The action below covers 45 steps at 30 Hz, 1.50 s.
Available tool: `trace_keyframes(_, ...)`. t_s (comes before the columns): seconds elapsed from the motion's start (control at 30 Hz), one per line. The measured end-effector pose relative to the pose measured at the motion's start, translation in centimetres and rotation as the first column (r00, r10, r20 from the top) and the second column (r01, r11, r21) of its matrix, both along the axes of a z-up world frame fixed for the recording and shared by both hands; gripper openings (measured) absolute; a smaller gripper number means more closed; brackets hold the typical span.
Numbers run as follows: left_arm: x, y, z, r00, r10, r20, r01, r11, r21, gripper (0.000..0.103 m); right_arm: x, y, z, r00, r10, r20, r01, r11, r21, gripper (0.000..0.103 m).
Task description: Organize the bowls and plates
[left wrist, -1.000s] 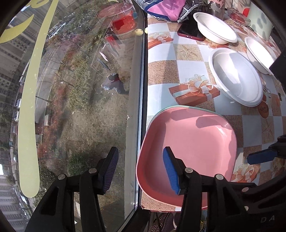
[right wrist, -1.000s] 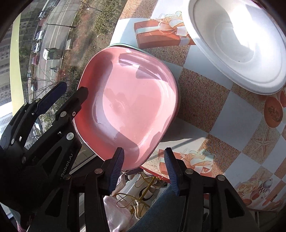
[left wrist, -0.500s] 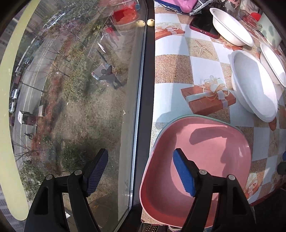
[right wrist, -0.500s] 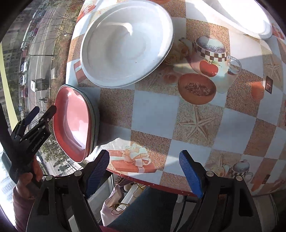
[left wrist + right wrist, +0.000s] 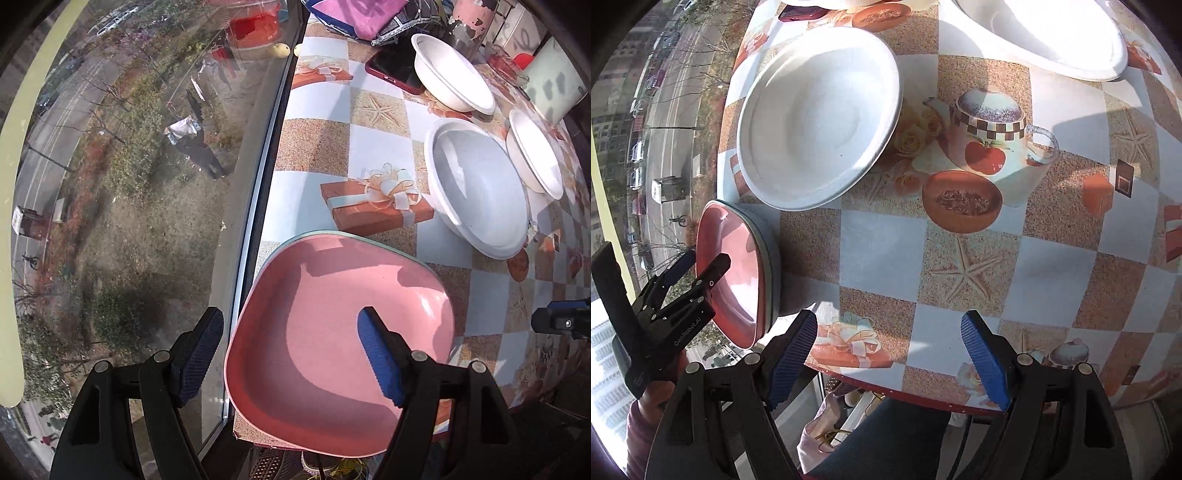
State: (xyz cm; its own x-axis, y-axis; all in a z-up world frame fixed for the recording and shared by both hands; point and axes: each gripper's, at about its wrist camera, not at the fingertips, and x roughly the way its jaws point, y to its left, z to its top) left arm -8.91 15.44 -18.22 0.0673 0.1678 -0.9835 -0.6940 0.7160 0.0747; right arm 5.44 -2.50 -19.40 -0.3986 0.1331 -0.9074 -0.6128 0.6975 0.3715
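A pink square plate lies on top of a pale green plate at the table's near left corner by the window. My left gripper is open, its jaws astride the pink plate's left rim, holding nothing. The stack also shows in the right wrist view, with the left gripper beside it. My right gripper is open and empty above the table's front edge. Three white bowls stand further back; the nearest also shows in the right wrist view.
The table has a patterned checked cloth. A window pane runs along its left edge. A red phone, a pink cloth and a pale container lie at the far end.
My right gripper has opened wide and swung right from the pink plate to the table's front edge. My left gripper has stayed open at the plate's left rim.
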Motion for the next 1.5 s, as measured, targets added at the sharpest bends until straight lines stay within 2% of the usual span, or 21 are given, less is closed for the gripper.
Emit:
trace_keyframes(0.13, 3.6, 0.6, 2.8, 0.997, -0.008, 0.079, 0.007, 1.0, 0.004, 0.078, 1.8, 0.6, -0.1, 0.999, -0.034, 0.032, 0.034, 0.999, -0.001, 0.081)
trace_keyframes(0.23, 8.1, 0.5, 2.8, 0.995, -0.037, 0.09, 0.038, 0.999, -0.002, 0.079, 3.1, 1.5, -0.3, 0.997, -0.063, 0.055, 0.063, 0.998, 0.001, 0.081)
trace_keyframes(0.4, 13.0, 0.1, 0.1, 0.994, -0.103, 0.035, 0.103, 0.995, -0.007, 0.078, 5.2, 3.0, -0.5, 0.99, -0.115, 0.084, 0.115, 0.993, 0.007, 0.081)
trace_keyframes(0.53, 14.7, 0.0, -1.8, 0.993, -0.118, -0.012, 0.117, 0.993, -0.023, 0.078, 6.1, 4.0, -1.1, 0.986, -0.141, 0.087, 0.141, 0.99, 0.001, 0.081)
trace_keyframes(0.7, 15.5, 0.7, -3.7, 0.992, -0.114, -0.06, 0.112, 0.993, -0.045, 0.076, 6.0, 5.7, -2.3, 0.988, -0.124, 0.089, 0.126, 0.992, -0.021, 0.081)
trace_keyframes(0.73, 15.4, 0.9, -4.0, 0.992, -0.107, -0.064, 0.103, 0.993, -0.061, 0.074, 6.0, 5.9, -2.6, 0.989, -0.12, 0.086, 0.122, 0.992, -0.026, 0.081)
trace_keyframes(0.77, 15.4, 1.1, -4.3, 0.993, -0.101, -0.063, 0.095, 0.992, -0.083, 0.065, 6.0, 6.0, -2.9, 0.99, -0.114, 0.078, 0.116, 0.993, -0.027, 0.081)
trace_keyframes(0.83, 15.4, 1.1, -4.8, 0.992, -0.104, -0.068, 0.095, 0.988, -0.121, 0.039, 5.6, 6.5, -3.2, 0.993, -0.094, 0.066, 0.095, 0.995, -0.022, 0.073)
trace_keyframes(0.87, 15.5, 0.9, -5.0, 0.992, -0.111, -0.067, 0.101, 0.985, -0.141, 0.035, 5.4, 6.7, -3.0, 0.994, -0.078, 0.08, 0.08, 0.997, -0.021, 0.064)
trace_keyframes(0.9, 15.6, 0.6, -5.2, 0.991, -0.122, -0.061, 0.112, 0.982, -0.155, 0.029, 5.3, 6.9, -2.9, 0.995, -0.061, 0.079, 0.062, 0.998, -0.011, 0.05)
trace_keyframes(0.93, 15.8, 0.2, -5.3, 0.988, -0.139, -0.062, 0.127, 0.979, -0.161, 0.026, 5.0, 6.9, -3.0, 0.997, -0.05, 0.057, 0.05, 0.999, 0.002, 0.042)
trace_keyframes(0.97, 16.0, -0.2, -5.1, 0.986, -0.155, -0.06, 0.145, 0.978, -0.149, 0.026, 4.9, 6.9, -3.2, 0.998, -0.047, 0.032, 0.047, 0.999, 0.005, 0.03)
trace_keyframes(1.0, 16.2, -0.7, -5.1, 0.983, -0.171, -0.071, 0.161, 0.978, -0.136, 0.026, 4.5, 7.1, -3.5, 0.999, -0.047, 0.011, 0.047, 0.999, -0.001, 0.024)
trace_keyframes(1.2, 16.3, -2.8, -5.3, 0.974, -0.212, -0.078, 0.198, 0.968, -0.155, 0.026, 4.4, 5.5, -4.2, 0.999, -0.037, -0.004, 0.037, 0.999, -0.011, 0.023)
trace_keyframes(1.5, 15.7, -9.5, -5.6, 0.946, -0.309, -0.096, 0.29, 0.942, -0.17, 0.026, 3.9, -0.1, -4.7, 1.0, -0.009, 0.012, 0.009, 0.998, -0.062, 0.023)
